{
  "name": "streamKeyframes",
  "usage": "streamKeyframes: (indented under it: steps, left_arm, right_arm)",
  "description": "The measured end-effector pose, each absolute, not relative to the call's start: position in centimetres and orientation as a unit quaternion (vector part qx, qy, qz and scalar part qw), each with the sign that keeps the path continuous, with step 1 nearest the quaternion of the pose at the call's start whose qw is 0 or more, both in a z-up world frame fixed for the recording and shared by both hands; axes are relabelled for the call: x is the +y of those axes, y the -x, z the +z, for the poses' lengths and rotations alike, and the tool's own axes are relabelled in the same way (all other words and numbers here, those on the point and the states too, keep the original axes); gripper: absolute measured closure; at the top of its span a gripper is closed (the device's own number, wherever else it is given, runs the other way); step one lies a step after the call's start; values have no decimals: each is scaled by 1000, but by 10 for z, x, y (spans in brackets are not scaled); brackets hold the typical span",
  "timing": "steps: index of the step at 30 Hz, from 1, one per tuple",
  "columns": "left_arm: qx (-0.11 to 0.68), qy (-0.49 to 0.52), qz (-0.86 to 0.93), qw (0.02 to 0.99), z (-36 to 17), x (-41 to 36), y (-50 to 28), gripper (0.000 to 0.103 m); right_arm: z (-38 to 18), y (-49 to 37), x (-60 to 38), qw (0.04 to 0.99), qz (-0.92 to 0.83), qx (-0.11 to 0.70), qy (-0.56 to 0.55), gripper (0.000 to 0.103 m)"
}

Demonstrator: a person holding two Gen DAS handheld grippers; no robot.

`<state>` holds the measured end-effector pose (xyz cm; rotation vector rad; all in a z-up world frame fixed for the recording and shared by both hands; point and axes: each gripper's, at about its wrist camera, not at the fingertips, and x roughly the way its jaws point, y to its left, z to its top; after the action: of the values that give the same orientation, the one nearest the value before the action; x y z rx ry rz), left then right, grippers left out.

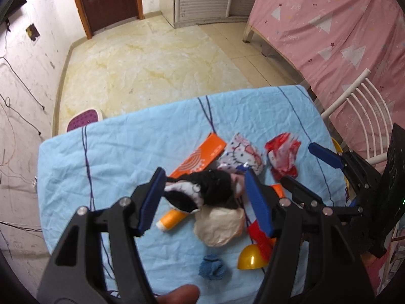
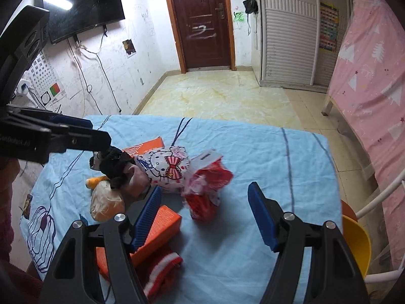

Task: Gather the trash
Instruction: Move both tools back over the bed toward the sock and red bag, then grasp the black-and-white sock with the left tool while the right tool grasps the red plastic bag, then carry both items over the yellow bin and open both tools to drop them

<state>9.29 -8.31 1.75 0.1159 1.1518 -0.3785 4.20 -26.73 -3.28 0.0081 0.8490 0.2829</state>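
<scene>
On the light-blue tablecloth (image 1: 121, 157) lies a heap of trash: an orange box (image 1: 200, 157), a Hello Kitty bag (image 1: 243, 154), a red wrapper (image 1: 281, 157), a beige bag (image 1: 217, 225) and an orange tube (image 1: 169, 219). My left gripper (image 1: 203, 197) is shut on a black and white bundle (image 1: 210, 190), which hangs over the heap. From the right wrist view the left gripper (image 2: 100, 136) shows with the bundle (image 2: 116, 164) at its tips. My right gripper (image 2: 205, 212) stands open just short of the red wrapper (image 2: 205, 192), with nothing gripped.
A yellow half ball (image 1: 250, 255) and a blue cloth (image 1: 211, 267) lie near the table's front edge. A second orange box (image 2: 162, 225) and a red and white knit (image 2: 159, 271) sit under my right gripper. A white chair (image 1: 359, 96), a yellow chair (image 2: 354, 238) and a pink curtain (image 1: 329, 25) flank the right side.
</scene>
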Motion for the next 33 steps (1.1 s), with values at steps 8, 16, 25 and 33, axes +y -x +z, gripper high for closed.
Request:
streamKeyframes:
  steps: [8, 16, 25, 33]
  left_arm:
    - [567, -41, -174, 805, -9, -69, -101, 41]
    - [568, -22, -180, 803, -16, -63, -102, 43]
    - [555, -30, -174, 813, -12, -68, -92, 65]
    - [537, -40, -168, 826, 8, -73, -80, 68]
  right_arm:
    - [-45, -60, -261, 894, 133, 428, -4, 39]
    - [-55, -69, -258, 891, 126, 437, -8, 39]
    - [-57, -63, -261, 896, 127, 426, 0, 82]
    - [-36, -49, -275, 909, 124, 397, -9, 82]
